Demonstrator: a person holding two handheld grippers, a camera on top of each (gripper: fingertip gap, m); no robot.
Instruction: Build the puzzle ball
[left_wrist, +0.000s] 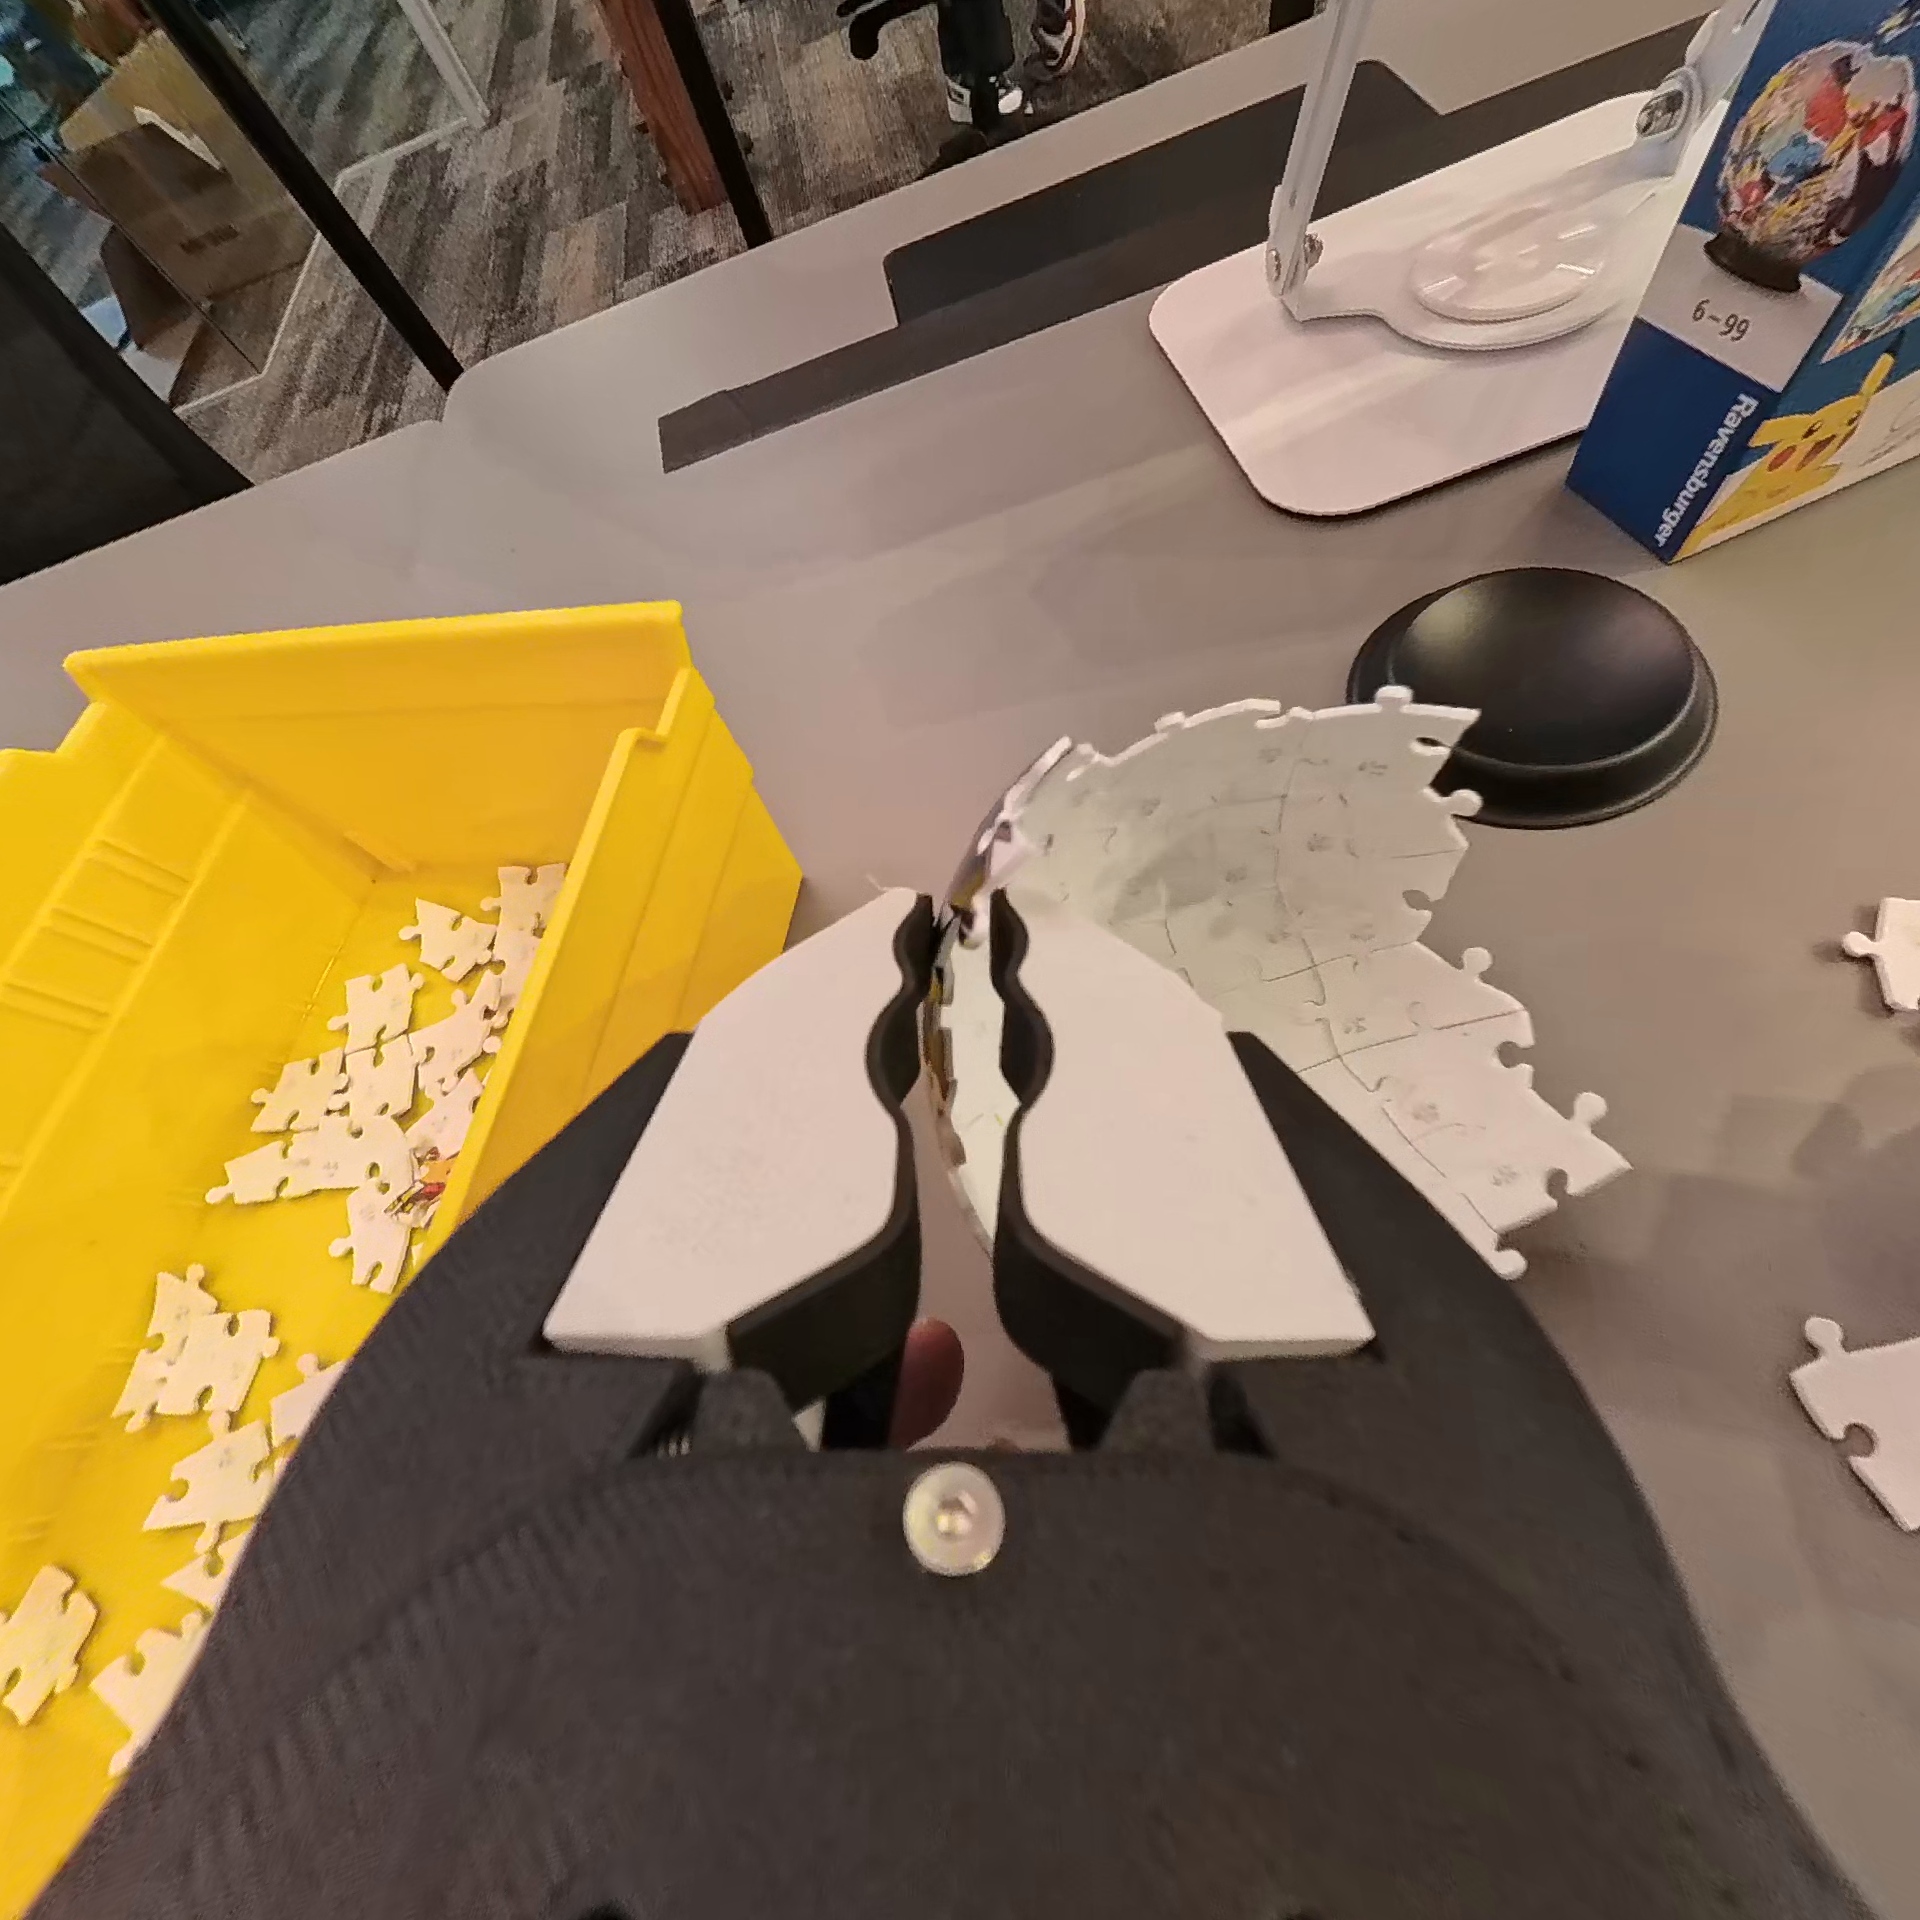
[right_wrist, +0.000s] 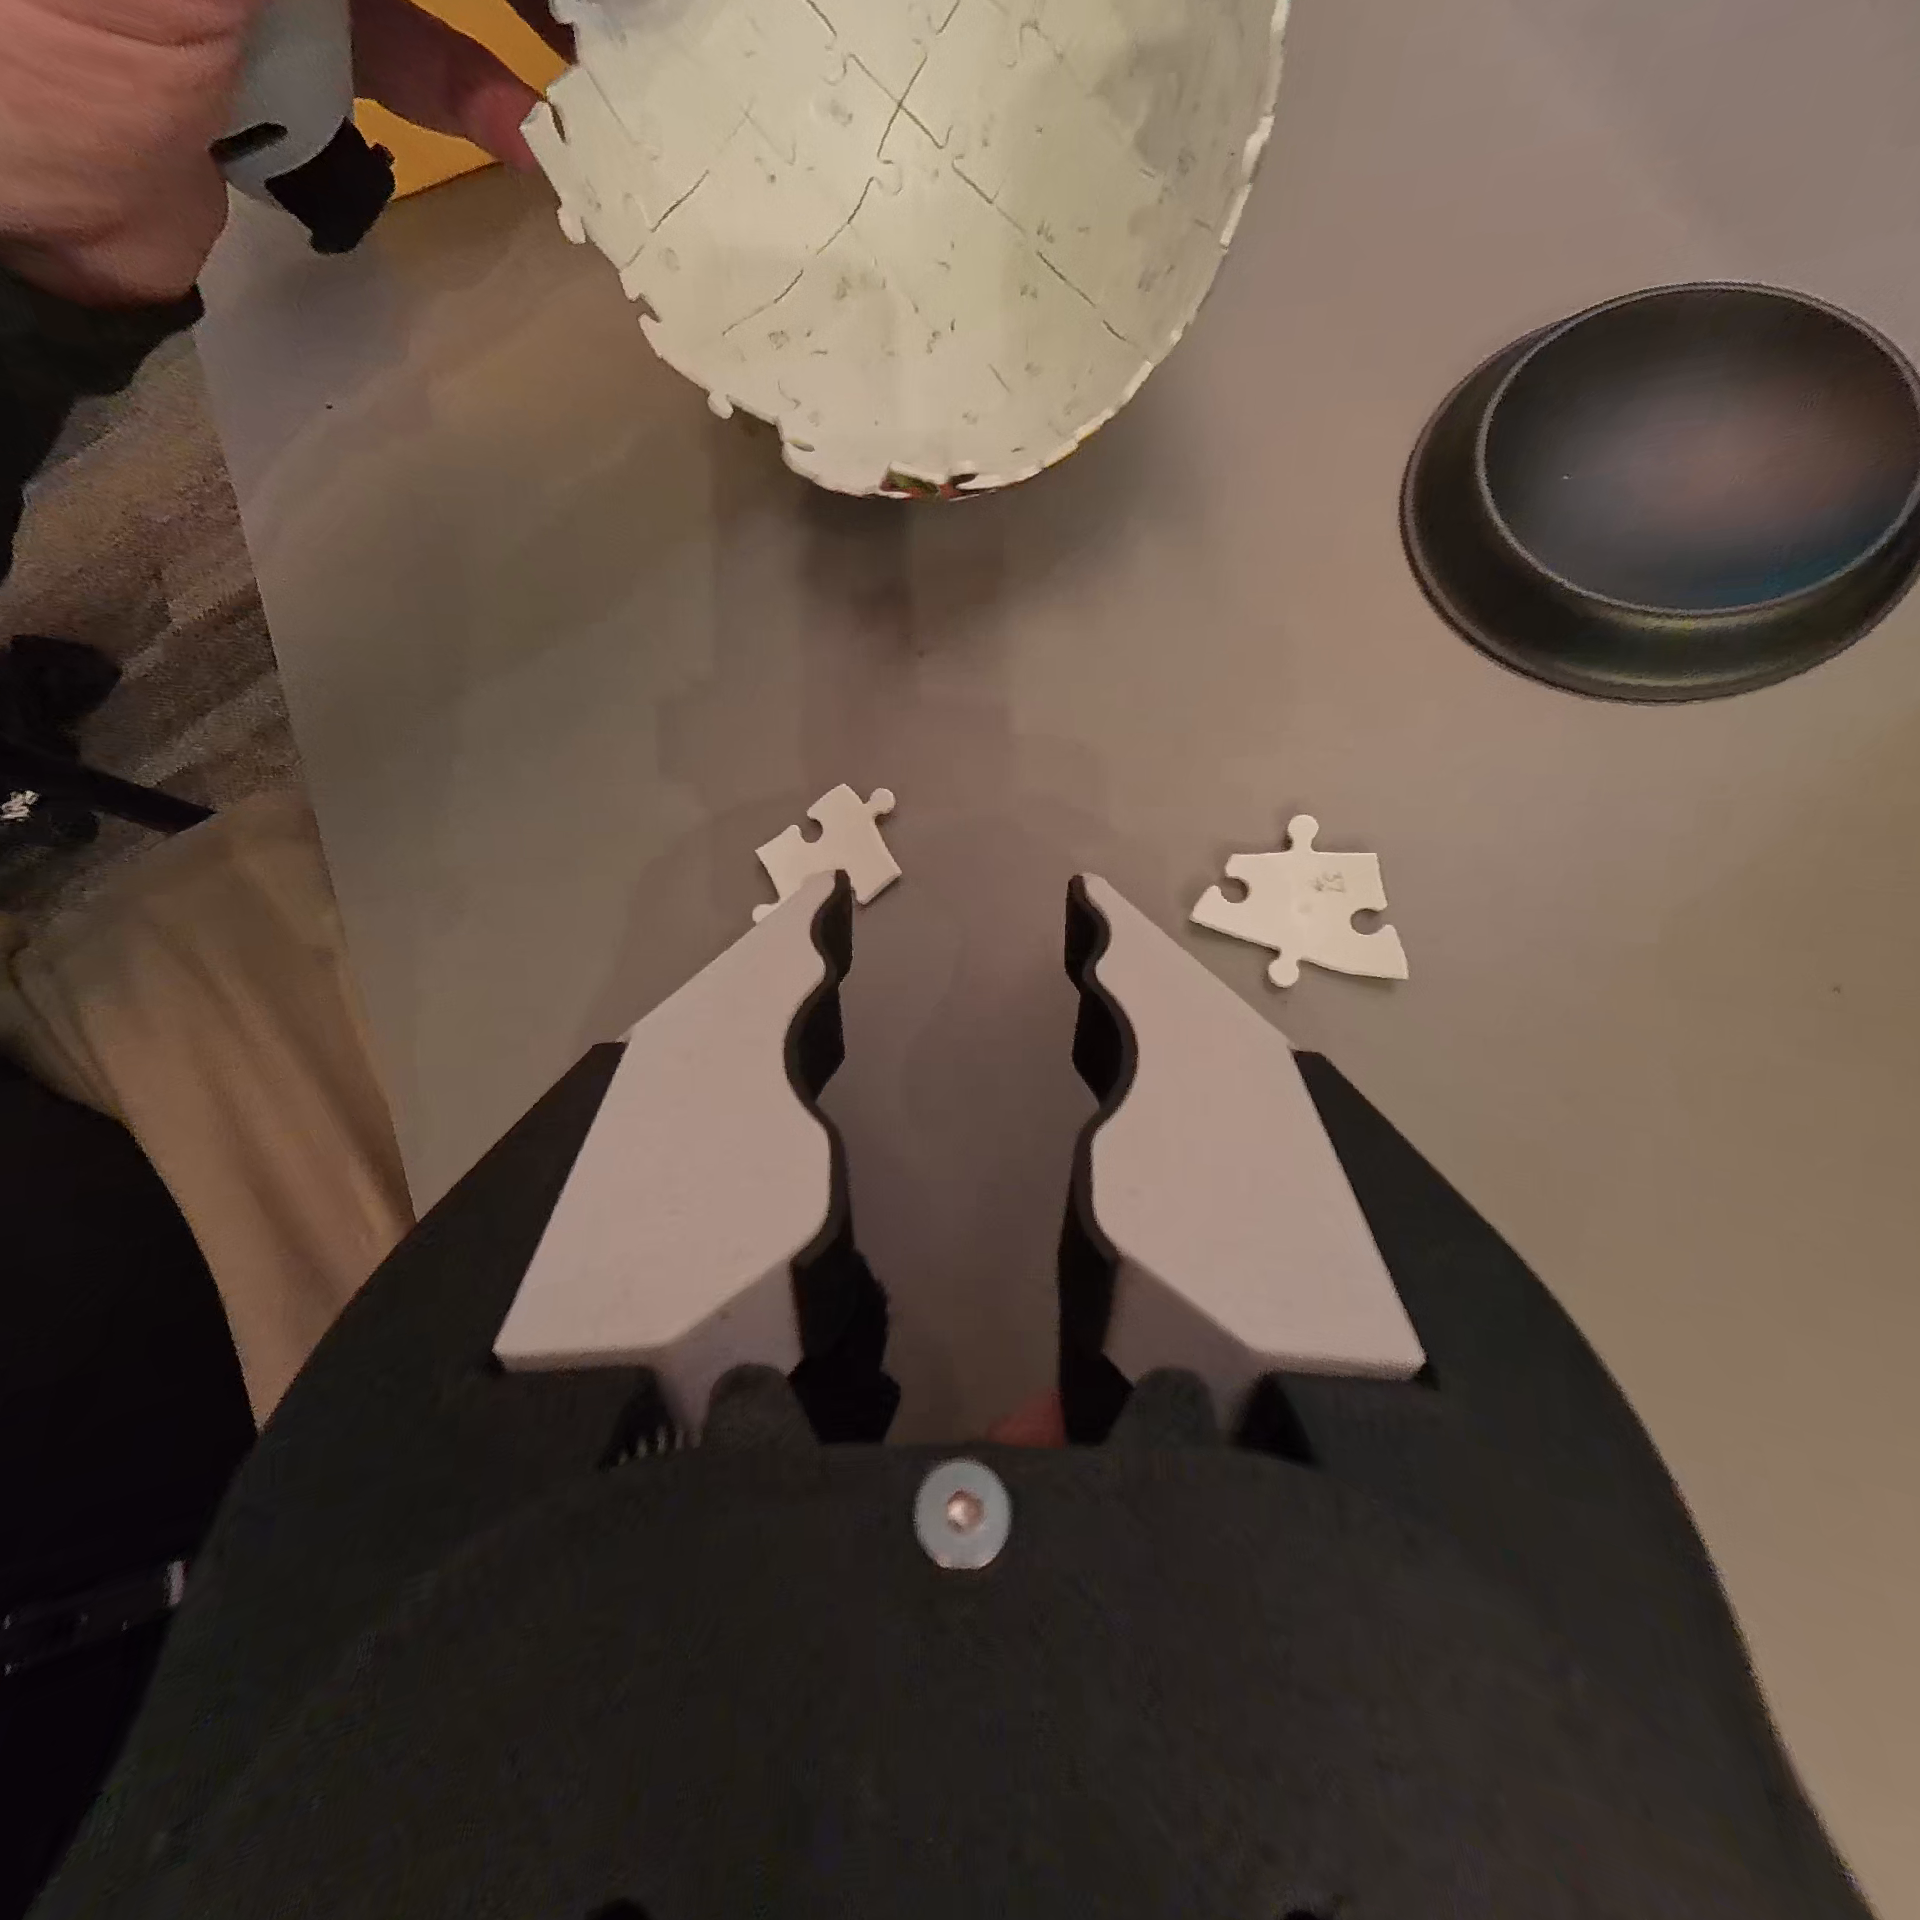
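Observation:
My left gripper (left_wrist: 961, 920) is shut on the rim of the partly built puzzle ball (left_wrist: 1278, 914), a curved shell of joined pieces with its white inner side showing. The shell also shows at the top of the right wrist view (right_wrist: 914, 239), with its low edge just above the table. My right gripper (right_wrist: 961, 894) is open and empty, low over the grey table. Two loose white pieces lie by its tips: one (right_wrist: 836, 847) partly under the left fingertip, one (right_wrist: 1304, 914) to the right. Both also show at the right edge of the left wrist view (left_wrist: 1886, 951) (left_wrist: 1870, 1423).
A yellow bin (left_wrist: 343, 779) holding several loose white pieces stands at the left. A black round stand (left_wrist: 1548, 696) (right_wrist: 1673, 488) sits behind the shell. A white stand base (left_wrist: 1382, 364) and the blue puzzle box (left_wrist: 1766, 312) are at the far right. A hand (right_wrist: 94, 135) shows top left. My hands' fingertips stand some 20 centimetres from each other.

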